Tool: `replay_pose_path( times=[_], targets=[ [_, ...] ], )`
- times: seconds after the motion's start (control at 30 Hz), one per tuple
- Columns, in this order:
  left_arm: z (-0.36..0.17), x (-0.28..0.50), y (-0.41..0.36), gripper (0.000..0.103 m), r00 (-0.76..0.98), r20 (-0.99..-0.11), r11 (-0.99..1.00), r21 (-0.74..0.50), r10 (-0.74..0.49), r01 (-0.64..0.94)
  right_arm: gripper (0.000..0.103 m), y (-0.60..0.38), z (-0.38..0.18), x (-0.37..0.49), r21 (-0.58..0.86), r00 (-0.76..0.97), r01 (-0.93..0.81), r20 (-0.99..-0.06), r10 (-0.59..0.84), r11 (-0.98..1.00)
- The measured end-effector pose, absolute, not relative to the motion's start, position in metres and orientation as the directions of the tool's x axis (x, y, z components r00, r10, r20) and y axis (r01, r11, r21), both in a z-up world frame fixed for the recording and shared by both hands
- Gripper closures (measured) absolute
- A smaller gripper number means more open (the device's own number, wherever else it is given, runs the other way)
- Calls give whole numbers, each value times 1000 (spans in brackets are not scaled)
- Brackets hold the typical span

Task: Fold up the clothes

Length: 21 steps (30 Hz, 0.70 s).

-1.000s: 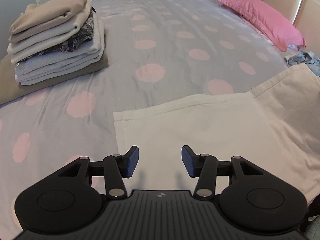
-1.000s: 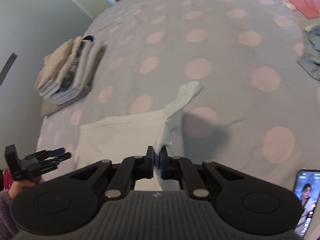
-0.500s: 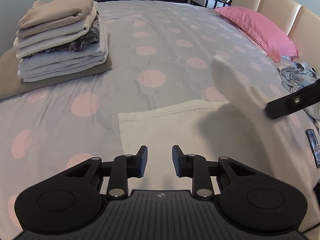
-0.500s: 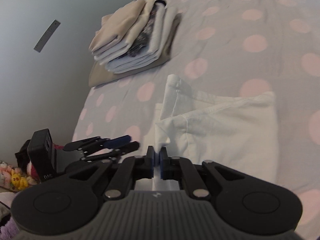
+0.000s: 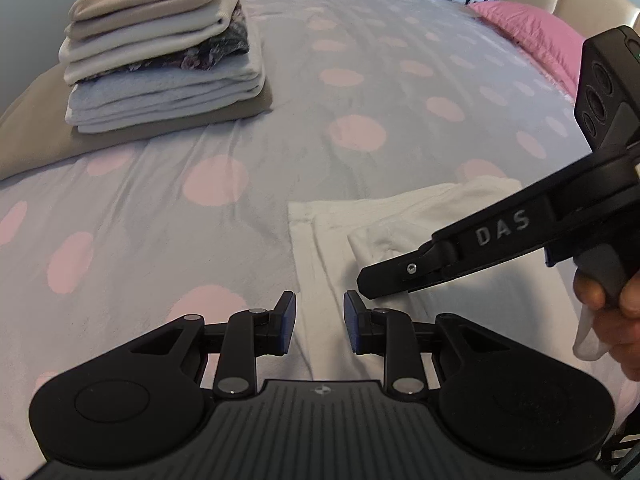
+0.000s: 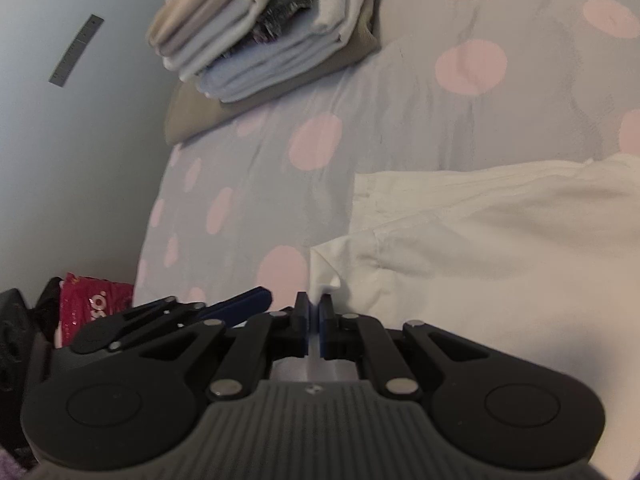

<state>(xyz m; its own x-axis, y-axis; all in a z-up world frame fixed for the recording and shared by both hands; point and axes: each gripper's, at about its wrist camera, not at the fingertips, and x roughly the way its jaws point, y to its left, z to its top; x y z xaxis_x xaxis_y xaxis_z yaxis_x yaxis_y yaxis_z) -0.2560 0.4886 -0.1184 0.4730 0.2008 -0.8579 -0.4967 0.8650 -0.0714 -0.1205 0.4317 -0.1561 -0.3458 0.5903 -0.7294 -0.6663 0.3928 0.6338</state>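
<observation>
A white garment (image 5: 400,236) (image 6: 500,248) lies flat on the spotted grey bedspread (image 5: 320,128), one sleeve folded across its body. My right gripper (image 6: 315,312) is shut on the tip of that sleeve, low over the garment's left edge. From the left wrist view the same right gripper (image 5: 366,280) reaches in from the right, a hand (image 5: 612,292) on its handle. My left gripper (image 5: 320,322) hovers open over the garment's near left edge with nothing between its fingers.
A stack of folded clothes (image 5: 160,52) (image 6: 260,32) sits on a beige cloth at the bed's far left. A pink pillow (image 5: 532,36) lies far right by the headboard. A red packet (image 6: 94,300) lies beside the bed.
My right gripper has carried the sleeve leftward across the garment and down near my left gripper. The left gripper's fingers closed partway, then widened a little, staying open.
</observation>
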Motion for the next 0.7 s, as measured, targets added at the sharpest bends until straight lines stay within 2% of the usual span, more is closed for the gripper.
replay_pose_path(
  times=[0.1, 0.23, 0.27, 0.33, 0.5, 0.57, 0.7],
  targets=[
    [-122, -258, 492, 79, 465, -865, 861, -81, 190, -502, 97, 437, -169, -123, 624, -351, -669, -745, 567, 405],
    [-122, -260, 492, 79, 467, -866, 856, -95, 181, -508, 82, 429, -170, -119, 622, -352, -672, -745, 567, 401],
    [-122, -260, 492, 79, 471, -865, 855, -106, 172, -507, 72, 425, -167, -118, 617, -344, -680, -746, 570, 397],
    [-121, -261, 490, 79, 477, -865, 855, -124, 156, -504, 66, 414, -157, -117, 595, -318, -705, -751, 579, 385],
    [-118, -263, 485, 79, 490, -864, 853, -167, 116, -495, 66, 376, -133, -117, 577, -297, -731, -749, 592, 364],
    [-117, -264, 482, 76, 495, -864, 850, -188, 96, -492, 60, 355, -125, -123, 569, -294, -744, -749, 594, 350],
    [-122, -270, 463, 62, 477, -877, 845, -220, 47, -487, 58, 311, -119, -139, 565, -299, -756, -747, 593, 331]
  ],
)
